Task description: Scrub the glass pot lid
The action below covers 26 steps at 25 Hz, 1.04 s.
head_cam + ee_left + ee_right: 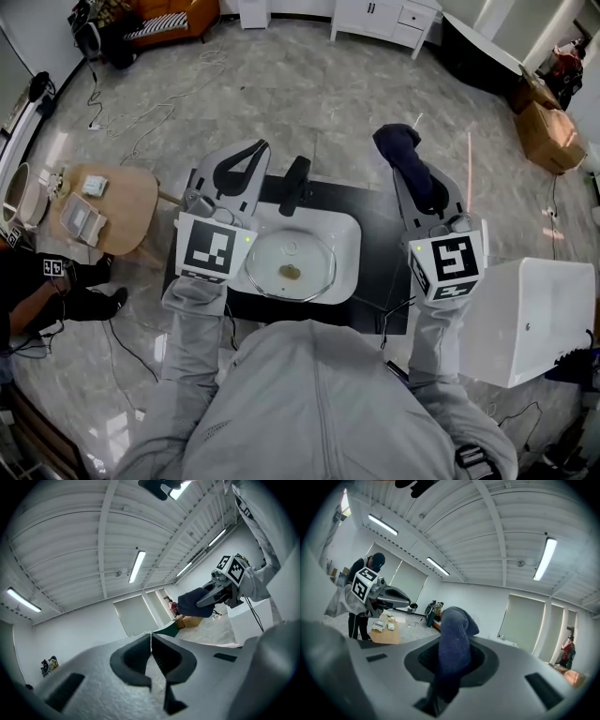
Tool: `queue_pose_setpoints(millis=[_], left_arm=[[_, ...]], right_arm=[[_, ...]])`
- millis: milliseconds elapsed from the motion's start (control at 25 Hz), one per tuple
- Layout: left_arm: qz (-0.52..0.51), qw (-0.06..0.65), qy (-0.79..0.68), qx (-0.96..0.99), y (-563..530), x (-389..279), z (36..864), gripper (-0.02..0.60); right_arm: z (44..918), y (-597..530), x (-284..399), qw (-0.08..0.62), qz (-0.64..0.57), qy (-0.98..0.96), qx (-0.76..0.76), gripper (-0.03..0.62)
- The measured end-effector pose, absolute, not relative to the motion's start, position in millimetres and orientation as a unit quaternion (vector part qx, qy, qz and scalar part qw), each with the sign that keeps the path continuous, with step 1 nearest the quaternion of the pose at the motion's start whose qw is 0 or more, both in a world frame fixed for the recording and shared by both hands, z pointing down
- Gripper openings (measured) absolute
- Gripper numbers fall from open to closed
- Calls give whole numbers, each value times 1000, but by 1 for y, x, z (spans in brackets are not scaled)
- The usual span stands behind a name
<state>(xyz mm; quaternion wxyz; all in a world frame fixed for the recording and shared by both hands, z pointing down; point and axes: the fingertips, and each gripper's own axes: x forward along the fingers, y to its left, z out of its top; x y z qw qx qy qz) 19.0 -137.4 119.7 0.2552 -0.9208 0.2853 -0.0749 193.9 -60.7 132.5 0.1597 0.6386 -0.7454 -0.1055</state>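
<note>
The glass lid (305, 246) lies flat in the white basin (349, 234), with a brown smear (290, 273) close to its middle, so by the look of it there is dirt left to scrub off. Whether it lies dome up or dome down I cannot tell. Both claws are held above the basin and tilted towards the ceiling. The right claw (427, 187), off the basin's right side, is clamped on a dark blue cloth (454, 632) that bulges out past its tips. The left claw (151, 637), over the basin's left rim, has its jaws pressed together with nothing between them. To scrub well, the cloth should come down so that its bulging end meets the glass, not the hard claw tips. It should then press on the smear and work it in small circles before widening out to the rim. A lid loose in a smooth basin will probably slide or spin under that push, so the left claw would do best bracing the lid's edge nearest the basin's left side. The black tap (295, 183) at the basin's far edge needs a wide berth.
</note>
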Motion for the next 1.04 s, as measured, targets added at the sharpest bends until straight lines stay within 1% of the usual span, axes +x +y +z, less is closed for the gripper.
queue_pose_setpoints(millis=[320,1040], left_arm=[[-57,251,281,-925,-136,19,114,28],[-76,235,272,-930,-137,20,132,28]], right_arm=[[134,-61,194,164,-106,-745,638,77],[140,-63,195,171,-97,-745,637,77]])
